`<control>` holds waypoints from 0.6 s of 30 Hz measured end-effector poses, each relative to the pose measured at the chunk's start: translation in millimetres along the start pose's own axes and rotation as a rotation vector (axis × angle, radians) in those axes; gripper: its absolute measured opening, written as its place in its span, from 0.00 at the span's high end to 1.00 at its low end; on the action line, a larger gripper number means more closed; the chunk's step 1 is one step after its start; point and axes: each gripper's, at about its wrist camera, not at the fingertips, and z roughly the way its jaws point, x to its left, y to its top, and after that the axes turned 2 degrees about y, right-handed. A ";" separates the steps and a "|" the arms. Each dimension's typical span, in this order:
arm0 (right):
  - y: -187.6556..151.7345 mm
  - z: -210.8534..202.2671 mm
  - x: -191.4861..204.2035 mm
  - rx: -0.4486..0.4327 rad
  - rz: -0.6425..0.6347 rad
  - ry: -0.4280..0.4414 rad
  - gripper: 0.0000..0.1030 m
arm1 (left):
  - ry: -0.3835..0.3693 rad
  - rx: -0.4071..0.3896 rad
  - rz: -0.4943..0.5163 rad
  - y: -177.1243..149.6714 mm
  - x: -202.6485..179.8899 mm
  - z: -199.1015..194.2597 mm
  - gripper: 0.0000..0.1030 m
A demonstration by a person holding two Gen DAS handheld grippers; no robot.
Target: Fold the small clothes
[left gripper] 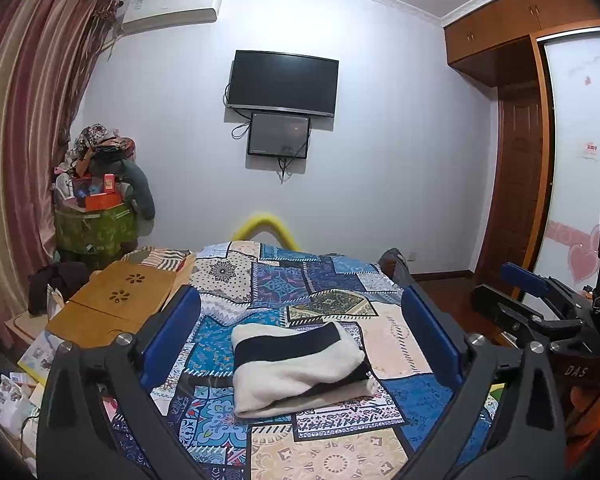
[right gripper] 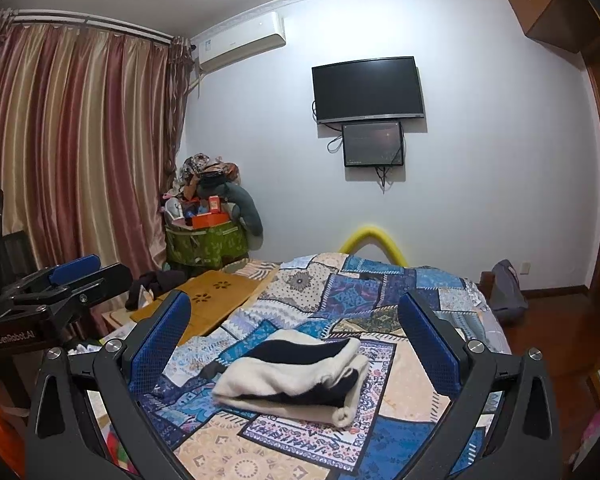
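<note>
A small cream-and-black garment lies folded into a thick bundle on the patchwork bedspread. It also shows in the right wrist view. My left gripper is open and empty, raised above the bed with the bundle between and below its blue pads. My right gripper is open and empty too, hovering over the bundle; it appears at the right edge of the left wrist view. The left gripper shows at the left edge of the right wrist view.
A wooden lap desk lies on the bed's left side. Clutter and papers sit left of the bed. A green basket piled with things stands by the curtain. A wardrobe stands right. A TV hangs ahead.
</note>
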 end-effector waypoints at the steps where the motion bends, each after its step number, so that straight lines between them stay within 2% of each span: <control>1: -0.1 0.4 0.2 0.003 -0.001 0.001 0.00 | 0.002 0.000 0.003 -0.1 -0.1 0.4 0.01; 18: -2.1 -1.7 -4.1 0.016 0.012 -0.008 0.00 | -0.005 0.015 0.021 -4.7 -1.4 8.1 0.00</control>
